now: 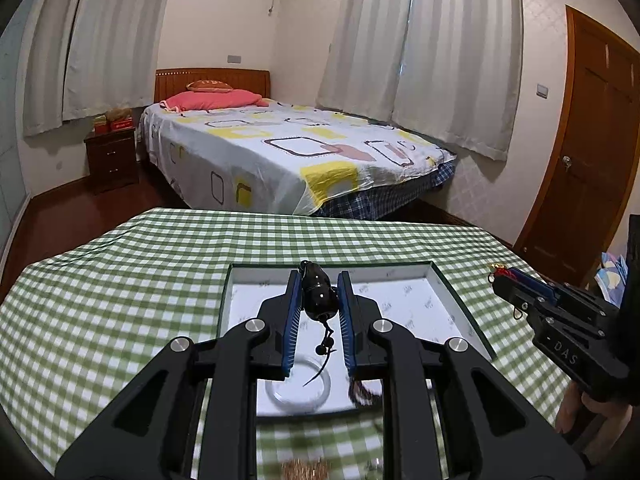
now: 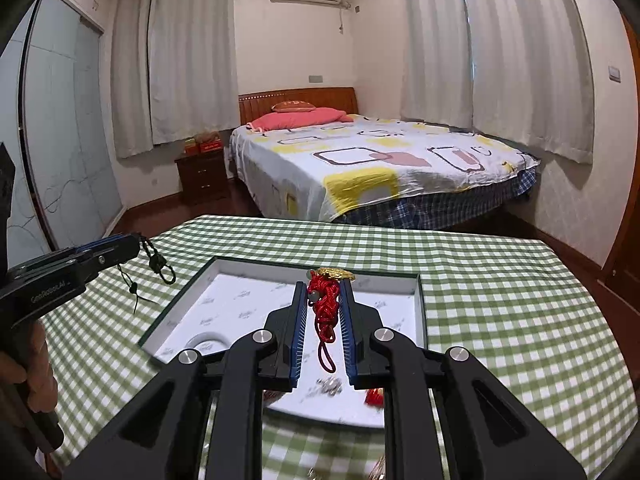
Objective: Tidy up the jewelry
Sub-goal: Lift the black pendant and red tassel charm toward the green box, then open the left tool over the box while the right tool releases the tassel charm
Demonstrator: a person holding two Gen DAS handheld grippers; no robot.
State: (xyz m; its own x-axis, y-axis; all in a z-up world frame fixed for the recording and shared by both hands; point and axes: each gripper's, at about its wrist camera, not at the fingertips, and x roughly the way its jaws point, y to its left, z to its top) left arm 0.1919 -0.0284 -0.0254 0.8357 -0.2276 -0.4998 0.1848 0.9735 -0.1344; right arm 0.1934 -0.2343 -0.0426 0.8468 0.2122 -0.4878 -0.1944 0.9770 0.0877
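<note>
Left gripper (image 1: 319, 286): I have its blue pads clamped narrow on a glossy black pendant (image 1: 318, 294), raised over the tray's middle; the pendant's black cord (image 1: 326, 344) dangles down toward the tray floor.
Right gripper (image 2: 325, 292): I hold it pinched on a red corded charm (image 2: 325, 304) with a gold piece at the fingertips, its red loop hanging over the tray.
Tray (image 1: 444, 282): shallow, white-lined, dark-rimmed, lying on the green checked tablecloth (image 1: 120, 280).
White bangle (image 1: 298, 390): flat inside the tray, at its near edge, below the left gripper.
Silver bits (image 2: 329, 385): blurred, on the tray floor under the right gripper; I cannot tell what they are.
Red item (image 2: 374, 396): blurred, near the tray's near rim.
</note>
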